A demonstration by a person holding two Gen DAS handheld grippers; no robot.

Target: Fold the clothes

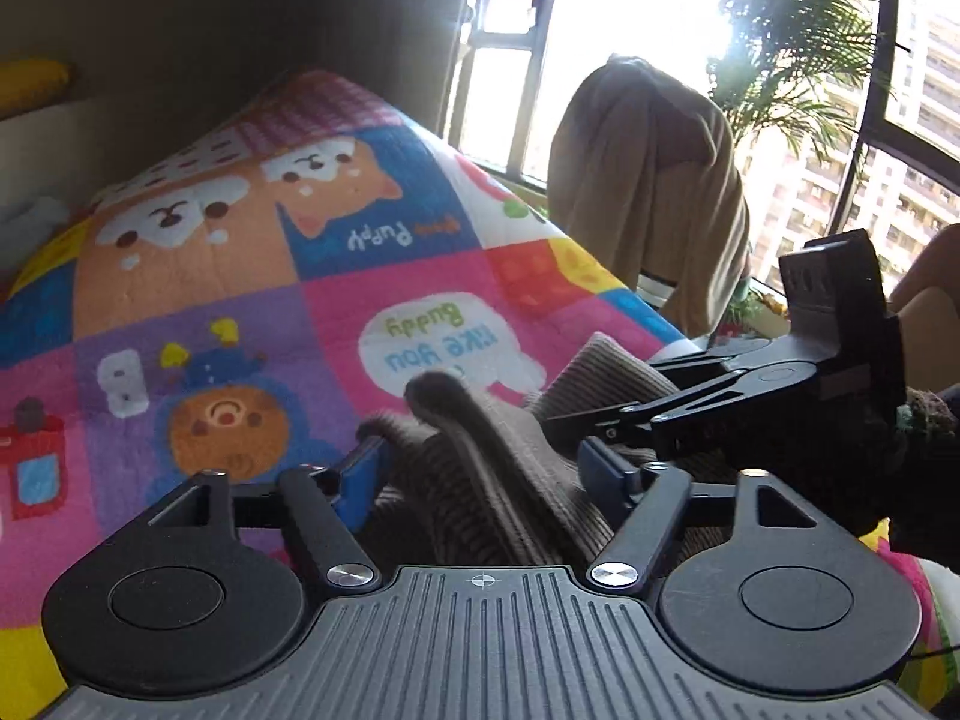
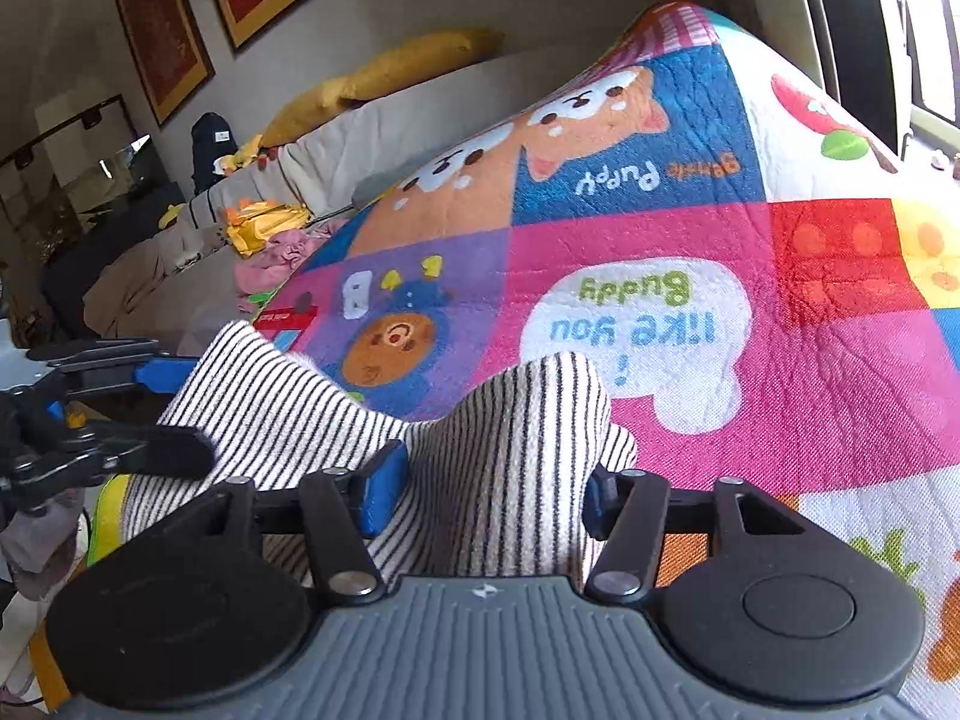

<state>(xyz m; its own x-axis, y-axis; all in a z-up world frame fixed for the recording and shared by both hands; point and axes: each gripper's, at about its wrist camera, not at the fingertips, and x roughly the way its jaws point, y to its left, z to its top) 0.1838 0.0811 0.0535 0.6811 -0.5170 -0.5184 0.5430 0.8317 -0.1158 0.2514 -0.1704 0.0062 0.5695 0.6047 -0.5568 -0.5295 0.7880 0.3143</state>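
A black-and-white striped garment lies bunched on a bright cartoon quilt at its near edge. In the left wrist view the same garment looks brown against the window light. My left gripper is open, its blue pads wide apart with a ridge of the cloth rising between them. My right gripper also stands open, with loose folds lying between its pads and draping over them. The two grippers are close together: the right gripper reaches in from the right, and the left gripper shows at the cloth's left edge.
The quilt spreads far ahead. A brown garment hangs by the bright window on the right. A grey sofa with yellow cushions and pink clothes lies to the left. A dark sleeve is behind the right gripper.
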